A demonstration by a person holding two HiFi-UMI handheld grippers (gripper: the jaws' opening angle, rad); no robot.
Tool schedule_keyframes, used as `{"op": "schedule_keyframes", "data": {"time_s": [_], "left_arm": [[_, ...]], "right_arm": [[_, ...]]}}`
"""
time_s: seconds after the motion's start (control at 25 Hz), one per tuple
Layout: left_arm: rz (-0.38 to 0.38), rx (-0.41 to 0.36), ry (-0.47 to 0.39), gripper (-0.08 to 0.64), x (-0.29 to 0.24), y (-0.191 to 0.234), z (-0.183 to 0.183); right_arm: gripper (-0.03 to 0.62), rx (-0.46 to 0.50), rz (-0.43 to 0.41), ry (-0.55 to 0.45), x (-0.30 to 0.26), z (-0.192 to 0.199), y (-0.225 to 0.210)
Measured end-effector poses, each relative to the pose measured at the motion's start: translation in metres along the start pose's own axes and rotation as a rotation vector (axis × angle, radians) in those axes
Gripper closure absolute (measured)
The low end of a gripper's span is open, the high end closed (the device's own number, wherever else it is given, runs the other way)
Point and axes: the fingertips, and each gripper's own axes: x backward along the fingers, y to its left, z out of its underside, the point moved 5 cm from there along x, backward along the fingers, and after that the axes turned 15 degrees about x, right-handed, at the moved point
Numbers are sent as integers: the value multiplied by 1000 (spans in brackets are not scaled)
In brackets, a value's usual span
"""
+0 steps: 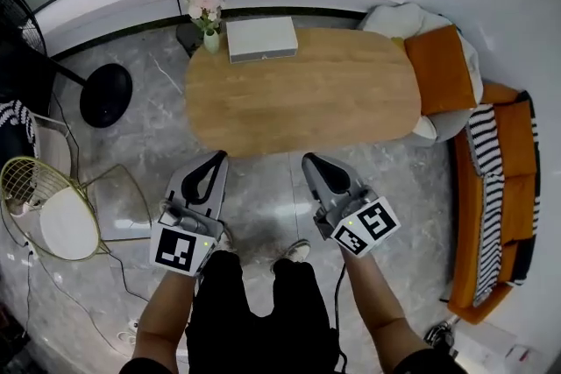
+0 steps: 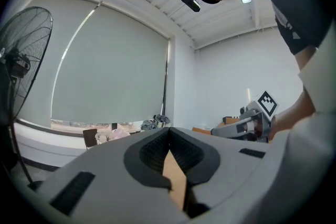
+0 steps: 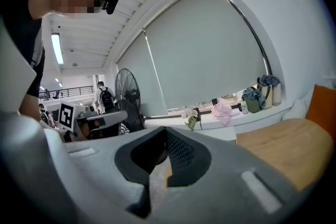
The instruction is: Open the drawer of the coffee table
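Observation:
The oval wooden coffee table (image 1: 307, 92) stands in front of me on the marble floor; from above no drawer shows. My left gripper (image 1: 216, 157) and right gripper (image 1: 309, 159) are held side by side just short of the table's near edge, both shut and empty. In the left gripper view the jaw tips (image 2: 169, 134) meet, with wood showing below them, and the right gripper (image 2: 245, 124) is at the right. In the right gripper view the tips (image 3: 167, 135) touch, and the table top (image 3: 286, 149) spreads to the right.
On the table's far left lie a grey box (image 1: 261, 38) and a vase of flowers (image 1: 207, 13). A standing fan's base (image 1: 106, 95) and a wire chair (image 1: 53, 206) are at the left. An orange sofa (image 1: 504, 197) lines the right.

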Motion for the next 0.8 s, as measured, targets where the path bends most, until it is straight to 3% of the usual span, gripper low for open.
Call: {"op": "schedule_keyframes", "data": {"time_s": [0.28,0.52,0.8], "left_arm": [[30,13,-15,552,-29,28,131],[56,-11,-1,552,-52,52,235],[96,-54,-33,552,-65,69,301]], "right_arm": [[588,29,-26,51,-18,158,-16],[588,50,-44,70,-26,267,-28],[588,82,-7,55,-33,353,-53]]}}
